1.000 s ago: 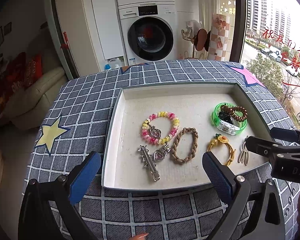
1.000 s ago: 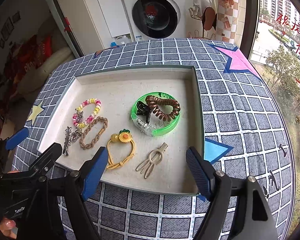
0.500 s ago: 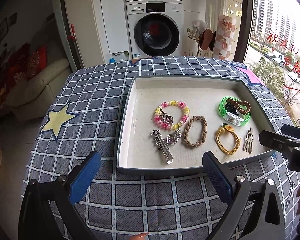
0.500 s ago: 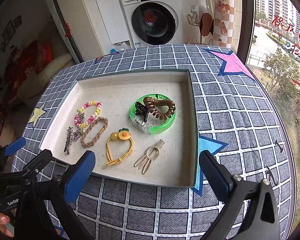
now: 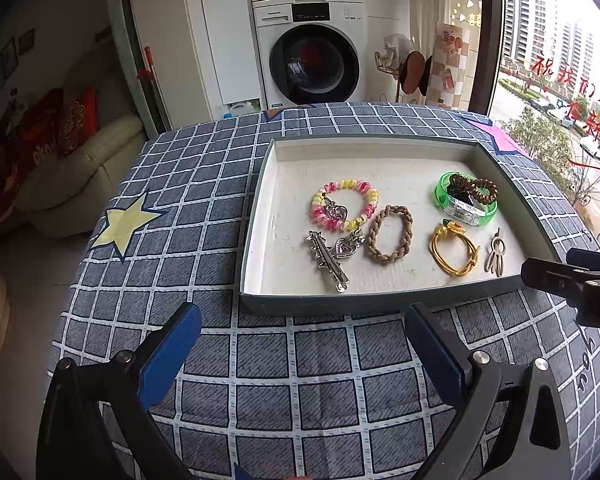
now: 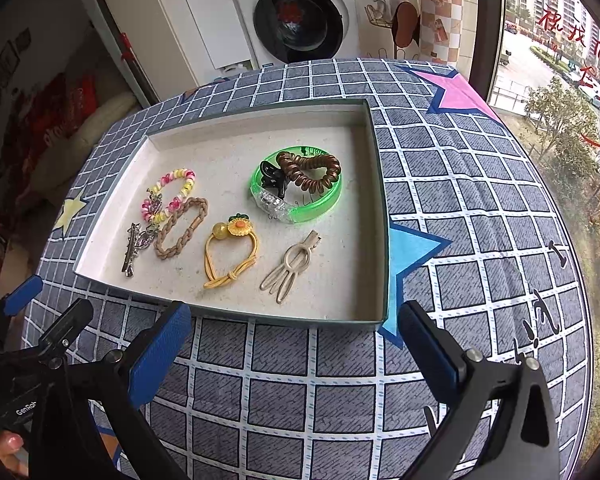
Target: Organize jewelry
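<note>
Right wrist view: right gripper (image 6: 294, 344) and left gripper (image 5: 300, 344) both gape empty short of tray (image 6: 260, 314) near edge — beige clip (image 6: 290, 266) lies nearest the right, long axis pointing toward the far-right corner.

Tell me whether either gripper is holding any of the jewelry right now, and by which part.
Nothing is held. The left gripper and right gripper both stand open over the checked tablecloth, short of the tray.

Both tongs tilt downward, spread wide, holding nothing. The left tongs (image 5: 300, 354) sit at the right tongs' (image 6: 296, 350) nine o'clock; fingertips (image 6: 4, 446) grip their handle.
</note>
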Demonstrator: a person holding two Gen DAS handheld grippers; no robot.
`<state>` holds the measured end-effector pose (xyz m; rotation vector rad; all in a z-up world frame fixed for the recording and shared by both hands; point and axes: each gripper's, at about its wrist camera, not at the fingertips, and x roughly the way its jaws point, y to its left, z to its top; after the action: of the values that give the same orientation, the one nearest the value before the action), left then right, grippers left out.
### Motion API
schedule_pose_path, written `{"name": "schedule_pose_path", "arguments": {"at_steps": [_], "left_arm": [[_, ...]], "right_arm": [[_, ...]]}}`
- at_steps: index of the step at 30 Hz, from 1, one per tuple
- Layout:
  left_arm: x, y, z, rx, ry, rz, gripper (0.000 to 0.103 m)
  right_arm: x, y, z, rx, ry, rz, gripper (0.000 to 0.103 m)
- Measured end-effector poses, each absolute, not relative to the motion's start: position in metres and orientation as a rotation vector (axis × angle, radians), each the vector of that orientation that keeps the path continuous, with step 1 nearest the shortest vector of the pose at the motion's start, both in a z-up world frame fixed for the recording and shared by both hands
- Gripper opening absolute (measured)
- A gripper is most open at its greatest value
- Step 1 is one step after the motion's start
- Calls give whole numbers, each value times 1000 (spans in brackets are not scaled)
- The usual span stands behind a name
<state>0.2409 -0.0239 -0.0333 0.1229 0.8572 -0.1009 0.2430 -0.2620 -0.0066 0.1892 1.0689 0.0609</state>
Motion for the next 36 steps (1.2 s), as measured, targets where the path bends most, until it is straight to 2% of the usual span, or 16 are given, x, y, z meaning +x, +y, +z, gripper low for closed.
{"name": "schedule_pose_path", "arguments": {"at_steps": [17, 36], "left_arm": [[198, -10, -42, 77, 868, -84, 103], [158, -3, -29, 68, 827, -74, 103]], "right_arm": [[204, -256, -5, 177, 1022, 66, 103], [164, -252, 4, 163, 964, 40, 103]]}}
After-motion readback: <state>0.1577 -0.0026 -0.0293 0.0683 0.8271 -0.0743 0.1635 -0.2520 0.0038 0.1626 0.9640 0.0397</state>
